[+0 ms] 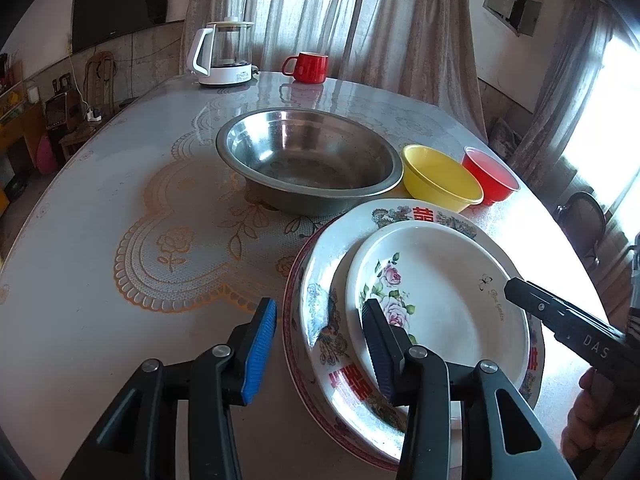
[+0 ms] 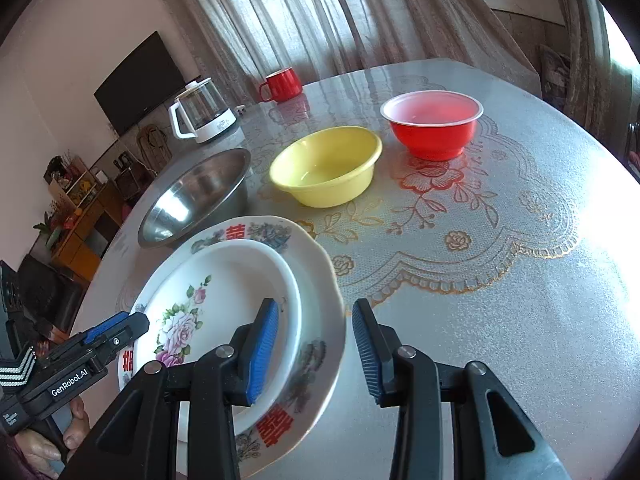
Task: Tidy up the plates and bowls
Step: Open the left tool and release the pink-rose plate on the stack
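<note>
While both tools hang over the plate stack, each should withdraw without nudging a rim. At lower left of its own view, the left hand-held gripper (image 1: 320, 346) stands partly open, straddling the stack's edge and holding nothing. At centre, the rose plate (image 1: 444, 304) lies nested in a larger patterned plate (image 1: 320, 280) on the desk (image 1: 100, 260). At lower right of its view, the right hand-held gripper (image 2: 316, 350) also stands partly open and unladen. The steel bowl (image 2: 196, 196), yellow bowl (image 2: 326, 166) and red bowl (image 2: 432, 124) wait behind.

table (image 1: 100, 280) | on it: plate stack (image 1: 316, 276), steel basin (image 1: 308, 164), yellow bowl (image 1: 440, 180), red bowl (image 1: 490, 178), kettle (image 1: 224, 54), mug (image 1: 310, 67)
</note>
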`<state>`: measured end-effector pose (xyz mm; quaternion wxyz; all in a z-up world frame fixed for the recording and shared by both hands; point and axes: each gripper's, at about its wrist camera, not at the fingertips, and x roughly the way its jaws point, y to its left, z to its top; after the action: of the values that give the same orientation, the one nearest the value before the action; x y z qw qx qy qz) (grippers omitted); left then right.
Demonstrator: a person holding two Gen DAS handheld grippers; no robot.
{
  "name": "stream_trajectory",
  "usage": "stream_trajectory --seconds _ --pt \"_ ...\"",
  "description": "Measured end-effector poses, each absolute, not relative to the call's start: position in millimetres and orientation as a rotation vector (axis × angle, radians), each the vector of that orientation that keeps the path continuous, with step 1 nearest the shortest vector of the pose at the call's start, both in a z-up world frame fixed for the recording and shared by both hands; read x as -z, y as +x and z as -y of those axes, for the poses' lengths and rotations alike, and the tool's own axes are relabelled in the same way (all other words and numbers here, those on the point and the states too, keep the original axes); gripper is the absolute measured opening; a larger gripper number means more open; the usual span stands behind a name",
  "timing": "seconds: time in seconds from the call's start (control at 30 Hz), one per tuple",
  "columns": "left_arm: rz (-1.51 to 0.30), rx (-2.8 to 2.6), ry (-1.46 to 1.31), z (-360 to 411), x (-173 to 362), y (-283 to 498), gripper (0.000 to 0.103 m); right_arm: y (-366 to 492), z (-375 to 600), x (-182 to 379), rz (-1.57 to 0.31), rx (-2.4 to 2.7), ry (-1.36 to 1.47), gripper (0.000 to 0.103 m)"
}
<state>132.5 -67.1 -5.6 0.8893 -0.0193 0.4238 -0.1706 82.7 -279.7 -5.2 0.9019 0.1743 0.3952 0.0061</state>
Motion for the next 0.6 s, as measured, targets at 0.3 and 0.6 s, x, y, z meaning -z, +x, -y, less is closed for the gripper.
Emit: stream_trajectory --seconds 0.3,0.6 --pt "-0.886 0.364 -0.036 68 9 133 0.041 85 257 6 -0.817 0.059 0.173 0.033" --pt "-0.909 0.388 -0.079 58 9 140 0.049 91 269 8 -0.856 0.006 0.249 0.038"
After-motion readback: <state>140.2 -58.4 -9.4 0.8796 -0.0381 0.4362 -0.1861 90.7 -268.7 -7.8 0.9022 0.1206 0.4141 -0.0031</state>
